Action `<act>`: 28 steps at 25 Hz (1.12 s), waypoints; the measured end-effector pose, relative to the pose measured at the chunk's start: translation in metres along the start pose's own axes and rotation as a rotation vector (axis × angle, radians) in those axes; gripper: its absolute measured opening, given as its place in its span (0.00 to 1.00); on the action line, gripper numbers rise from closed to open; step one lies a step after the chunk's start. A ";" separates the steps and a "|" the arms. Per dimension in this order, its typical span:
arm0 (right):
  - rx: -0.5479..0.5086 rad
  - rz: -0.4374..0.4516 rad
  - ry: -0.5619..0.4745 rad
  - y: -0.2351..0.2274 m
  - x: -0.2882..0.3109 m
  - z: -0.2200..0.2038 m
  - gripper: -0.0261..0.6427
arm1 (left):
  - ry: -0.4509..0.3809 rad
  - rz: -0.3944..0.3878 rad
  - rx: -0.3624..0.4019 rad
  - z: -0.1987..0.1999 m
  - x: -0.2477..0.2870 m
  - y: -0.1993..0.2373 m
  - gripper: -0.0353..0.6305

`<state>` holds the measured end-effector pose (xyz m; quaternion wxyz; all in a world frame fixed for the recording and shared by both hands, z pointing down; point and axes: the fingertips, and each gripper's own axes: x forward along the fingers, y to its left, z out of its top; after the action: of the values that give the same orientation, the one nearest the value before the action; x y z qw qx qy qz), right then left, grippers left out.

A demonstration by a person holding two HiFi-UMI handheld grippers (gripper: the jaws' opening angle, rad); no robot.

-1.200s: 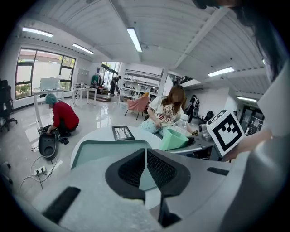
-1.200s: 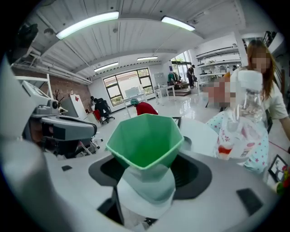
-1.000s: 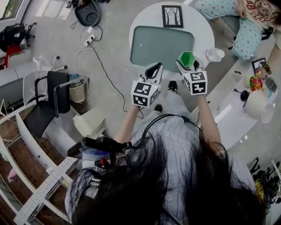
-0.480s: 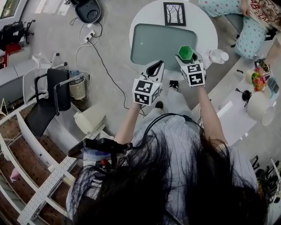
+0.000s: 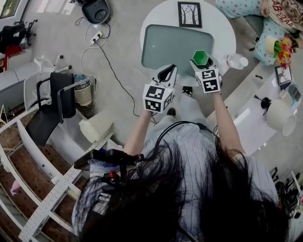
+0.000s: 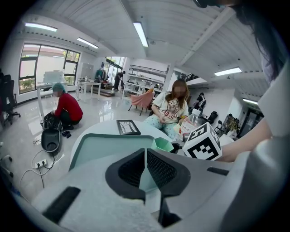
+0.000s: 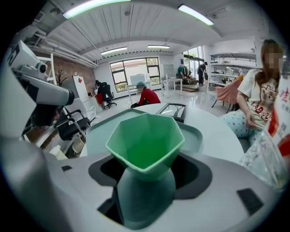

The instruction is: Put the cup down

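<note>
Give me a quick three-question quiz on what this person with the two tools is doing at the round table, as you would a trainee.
1. Fill in: the green cup is clamped in the ____ hand-held gripper.
2. True or false: the left hand-held gripper has its jaws wide apart.
3. Choose: what lies on the round table beyond the tray? A, a laptop; B, a framed picture; C, a plate.

Key: 1, right. 2, false: its jaws are together, on nothing. 3, B.
</note>
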<state>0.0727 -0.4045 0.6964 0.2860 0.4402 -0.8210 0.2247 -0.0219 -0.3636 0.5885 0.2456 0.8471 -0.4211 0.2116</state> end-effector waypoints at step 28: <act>0.277 -0.105 -0.068 0.012 -0.076 -0.003 0.54 | -0.075 0.084 -0.036 -0.010 -0.068 0.025 0.09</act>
<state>0.0972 -0.3511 0.6460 0.2061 0.5248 -0.7673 0.3055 -0.0814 -0.3295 0.5639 0.2358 0.8316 -0.4687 0.1821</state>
